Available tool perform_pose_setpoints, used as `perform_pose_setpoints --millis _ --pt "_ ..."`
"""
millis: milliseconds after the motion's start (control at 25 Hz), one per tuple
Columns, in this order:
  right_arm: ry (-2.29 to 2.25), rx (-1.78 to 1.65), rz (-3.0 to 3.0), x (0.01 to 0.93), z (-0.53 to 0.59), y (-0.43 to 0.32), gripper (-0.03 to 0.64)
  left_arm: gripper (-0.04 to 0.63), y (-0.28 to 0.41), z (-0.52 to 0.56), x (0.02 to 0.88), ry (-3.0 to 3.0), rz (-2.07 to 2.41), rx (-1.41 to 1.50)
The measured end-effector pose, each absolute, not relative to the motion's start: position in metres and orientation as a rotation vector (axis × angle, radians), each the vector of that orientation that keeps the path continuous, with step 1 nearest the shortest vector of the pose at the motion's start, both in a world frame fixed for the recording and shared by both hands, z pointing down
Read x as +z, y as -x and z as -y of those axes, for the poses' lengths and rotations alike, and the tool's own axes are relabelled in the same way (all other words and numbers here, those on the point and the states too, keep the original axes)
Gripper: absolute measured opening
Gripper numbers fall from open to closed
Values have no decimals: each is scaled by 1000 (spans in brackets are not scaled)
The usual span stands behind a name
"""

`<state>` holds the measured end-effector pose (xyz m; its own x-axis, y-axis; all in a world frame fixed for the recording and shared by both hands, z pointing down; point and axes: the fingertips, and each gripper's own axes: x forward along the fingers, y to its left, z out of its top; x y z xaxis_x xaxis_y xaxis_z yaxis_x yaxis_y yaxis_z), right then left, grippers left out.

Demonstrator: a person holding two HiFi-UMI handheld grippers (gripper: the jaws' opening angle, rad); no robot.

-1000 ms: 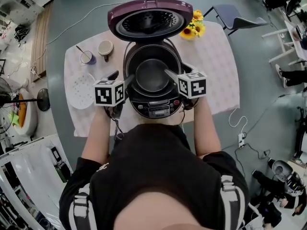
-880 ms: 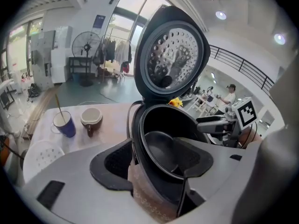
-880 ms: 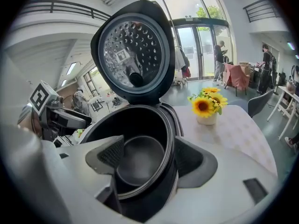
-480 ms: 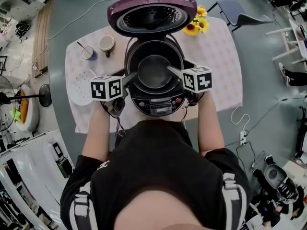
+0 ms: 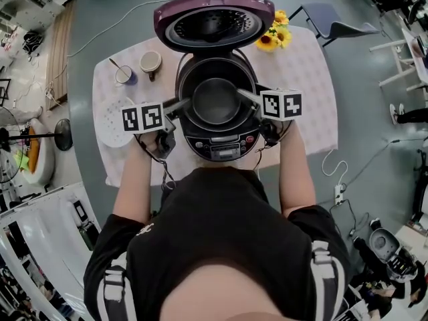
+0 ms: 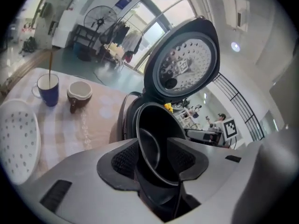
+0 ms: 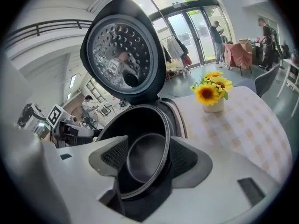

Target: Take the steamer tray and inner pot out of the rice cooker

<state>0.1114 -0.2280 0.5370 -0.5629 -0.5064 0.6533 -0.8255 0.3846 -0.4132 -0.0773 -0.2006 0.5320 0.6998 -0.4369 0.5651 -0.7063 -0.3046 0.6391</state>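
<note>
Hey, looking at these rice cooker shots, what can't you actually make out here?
Rice cooker's control panel: head view, print too small to read.
Blue cup: left gripper view, its own wall hides the contents.
Steamer tray: left gripper view, cut off by the picture's left edge.
Inner pot, outer wall: every view, sunk inside the rice cooker.
Table, near edge: head view, covered by the person's torso.

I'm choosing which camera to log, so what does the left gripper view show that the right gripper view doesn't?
Only the left gripper view: the white steamer tray, a blue mug and a brown cup. Only the right gripper view: the sunflowers. Both: the open lid and the inner pot.
</note>
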Motion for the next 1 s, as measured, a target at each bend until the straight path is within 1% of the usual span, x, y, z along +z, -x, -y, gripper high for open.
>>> perform_pose_setpoints --millis 120,280,360,480,560,600,640,680,840,1000 --pt "-1156 1100 2218 538 231 -117 229 153 80 203 534 -1911 880 294" --pt "-1123 1172 2246 536 232 -120 206 152 81 206 533 -1874 904 249" --pt "-1098 1188 2264 536 232 -122 195 127 81 207 535 -1872 929 262" --pt "-1090 1170 2268 538 234 -125 156 93 83 208 539 -1874 940 299" --pt "-1108 1160 2254 540 235 -129 121 79 84 209 540 -1867 939 316" --pt "-1123 1163 2245 541 236 -132 99 61 85 209 540 -1864 949 326" --pt "-1138 1171 2234 541 238 -134 70 38 86 209 540 -1864 963 341" --pt "-1148 1180 2224 542 239 -136 32 32 87 208 541 -1870 976 361" --pt "-1112 1215 2188 544 241 -136 29 34 84 207 542 -1898 977 459" --pt "-1122 1230 2170 544 243 -137 23 32 81 206 542 -1888 917 449"
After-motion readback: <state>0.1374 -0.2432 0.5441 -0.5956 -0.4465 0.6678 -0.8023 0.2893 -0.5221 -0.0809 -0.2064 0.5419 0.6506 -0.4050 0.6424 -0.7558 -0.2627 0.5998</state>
